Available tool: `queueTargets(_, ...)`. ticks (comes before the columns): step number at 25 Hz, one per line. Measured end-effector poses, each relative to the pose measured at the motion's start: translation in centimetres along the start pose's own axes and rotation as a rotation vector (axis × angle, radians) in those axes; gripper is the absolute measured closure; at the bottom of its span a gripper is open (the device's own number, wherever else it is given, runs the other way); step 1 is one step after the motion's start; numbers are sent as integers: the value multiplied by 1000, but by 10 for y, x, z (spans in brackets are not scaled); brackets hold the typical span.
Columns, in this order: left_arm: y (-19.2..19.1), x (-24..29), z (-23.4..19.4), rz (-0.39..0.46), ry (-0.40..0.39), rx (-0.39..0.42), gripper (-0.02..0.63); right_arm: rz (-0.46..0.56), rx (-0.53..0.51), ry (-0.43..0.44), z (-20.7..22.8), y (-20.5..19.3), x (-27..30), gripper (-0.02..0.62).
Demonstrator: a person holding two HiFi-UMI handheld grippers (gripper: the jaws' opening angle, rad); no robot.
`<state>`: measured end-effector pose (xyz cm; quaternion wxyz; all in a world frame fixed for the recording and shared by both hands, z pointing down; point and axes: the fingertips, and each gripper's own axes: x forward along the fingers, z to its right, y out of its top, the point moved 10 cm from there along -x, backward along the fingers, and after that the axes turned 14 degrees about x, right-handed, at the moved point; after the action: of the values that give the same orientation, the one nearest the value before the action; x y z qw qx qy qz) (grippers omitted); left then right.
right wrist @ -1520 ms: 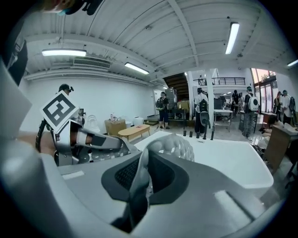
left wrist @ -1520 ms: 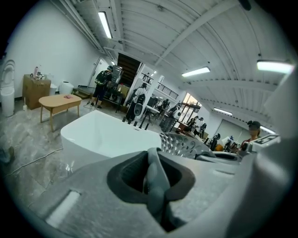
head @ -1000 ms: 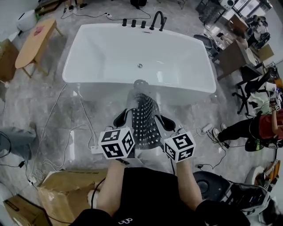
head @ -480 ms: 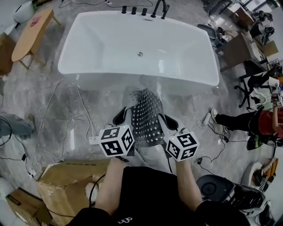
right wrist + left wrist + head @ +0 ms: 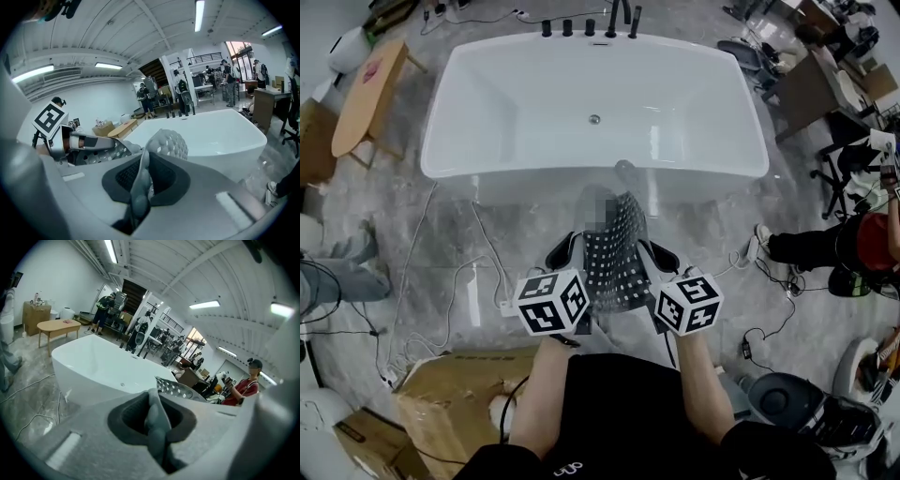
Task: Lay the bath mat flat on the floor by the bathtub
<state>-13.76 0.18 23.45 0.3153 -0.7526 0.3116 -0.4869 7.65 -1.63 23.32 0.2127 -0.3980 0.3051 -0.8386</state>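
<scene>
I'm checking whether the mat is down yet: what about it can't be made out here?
- Head view: the far end of the bath mat is blurred over, so whether it touches the floor cannot be told.
- Head view: its near corners are hidden under the left gripper and right gripper.
- Gripper views: each gripper's own body hides most of the mat.

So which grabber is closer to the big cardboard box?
Left. The left gripper grips the bath mat on the side toward the cardboard box; the right gripper grips its far side, beyond the mat.
</scene>
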Motion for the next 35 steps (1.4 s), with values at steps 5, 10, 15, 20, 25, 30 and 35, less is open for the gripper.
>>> queueTargets(5,6,14,26,12,-12,12,584,-1,-7,4,24,10,-6,572)
queueTargets(10,13,27,38,12,-10,18,584,-19,-11,5,42,17,-3,572)
queueTargets(15,8,26,42,-6,7,28,584,-42,-3,12,50,11,-1,572)
queueTargets(20,2,38,27,-66,19,17,584,-81,44,3,57,2,15,572)
queueTargets(25,-7,66,6,-131,1,14,584,-129,94,-34,66,-21,41,572)
queueTargets(30,-19,67,-15,-171,-20,26,584,-145,121,-53,58,-39,49,572)
queueTargets(35,-33,79,-28,-208,-24,30,584,-160,121,-83,70,-47,67,572)
